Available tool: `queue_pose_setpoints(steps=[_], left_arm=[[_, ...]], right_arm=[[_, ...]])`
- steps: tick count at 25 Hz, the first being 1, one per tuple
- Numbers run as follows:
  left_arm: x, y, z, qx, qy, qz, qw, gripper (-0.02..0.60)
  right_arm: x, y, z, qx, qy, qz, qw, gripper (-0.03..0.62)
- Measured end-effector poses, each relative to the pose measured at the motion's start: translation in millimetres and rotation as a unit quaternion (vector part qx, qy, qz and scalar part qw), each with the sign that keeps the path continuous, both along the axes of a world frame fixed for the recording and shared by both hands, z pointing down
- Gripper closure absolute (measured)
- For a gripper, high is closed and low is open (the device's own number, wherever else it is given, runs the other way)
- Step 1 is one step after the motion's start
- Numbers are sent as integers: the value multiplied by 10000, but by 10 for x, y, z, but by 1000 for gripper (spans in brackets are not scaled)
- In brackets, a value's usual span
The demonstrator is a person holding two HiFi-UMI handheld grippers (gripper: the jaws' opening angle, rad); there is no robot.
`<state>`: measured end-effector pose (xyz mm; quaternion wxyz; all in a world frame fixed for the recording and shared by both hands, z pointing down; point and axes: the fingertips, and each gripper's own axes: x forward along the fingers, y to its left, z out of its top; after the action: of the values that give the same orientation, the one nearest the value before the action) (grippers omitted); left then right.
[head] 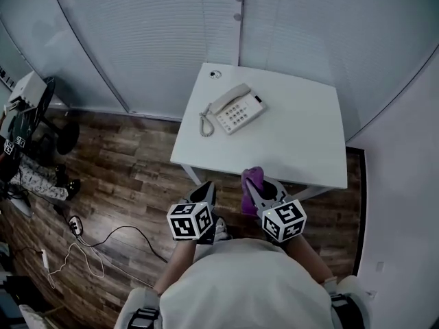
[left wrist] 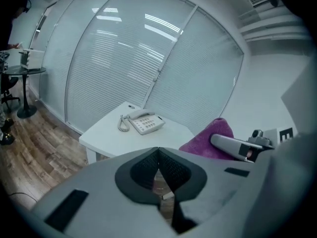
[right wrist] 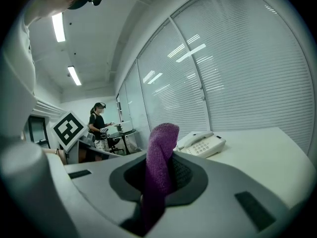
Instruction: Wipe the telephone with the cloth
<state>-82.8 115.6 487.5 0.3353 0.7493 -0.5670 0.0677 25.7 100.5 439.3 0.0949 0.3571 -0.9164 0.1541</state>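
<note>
A white corded telephone (head: 233, 110) with its handset on the cradle sits on the far left part of a small white table (head: 302, 142); it also shows in the left gripper view (left wrist: 141, 122) and the right gripper view (right wrist: 202, 143). My right gripper (head: 255, 184) hovers at the table's near edge, shut on a purple cloth (head: 251, 188) that sticks up between its jaws (right wrist: 159, 167). My left gripper (head: 206, 192) is beside it over the floor, shut and empty (left wrist: 158, 158). The cloth (left wrist: 210, 140) shows at the right of the left gripper view.
Closed blinds (head: 171, 33) line the walls behind the table. A cable (head: 110, 242) lies on the wooden floor at the left, near a dark desk and chair (head: 34, 122). Another person (right wrist: 98, 125) stands far off by a round table.
</note>
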Motion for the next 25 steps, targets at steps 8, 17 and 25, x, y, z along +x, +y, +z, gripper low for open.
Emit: queue_pose_setpoints(steps=[8, 17, 25], left_arm=[[-367, -522, 7, 46, 31, 65, 10000, 561], [-633, -993, 67, 85, 62, 254, 9996, 561], [-835, -1140, 107, 29, 80, 227, 9997, 561]], right_arm=[[-359, -520, -57, 74, -40, 95, 9999, 534], [-658, -940, -27, 102, -10, 215, 9997, 534], [-826, -1226, -38, 195, 147, 299, 9993, 534]])
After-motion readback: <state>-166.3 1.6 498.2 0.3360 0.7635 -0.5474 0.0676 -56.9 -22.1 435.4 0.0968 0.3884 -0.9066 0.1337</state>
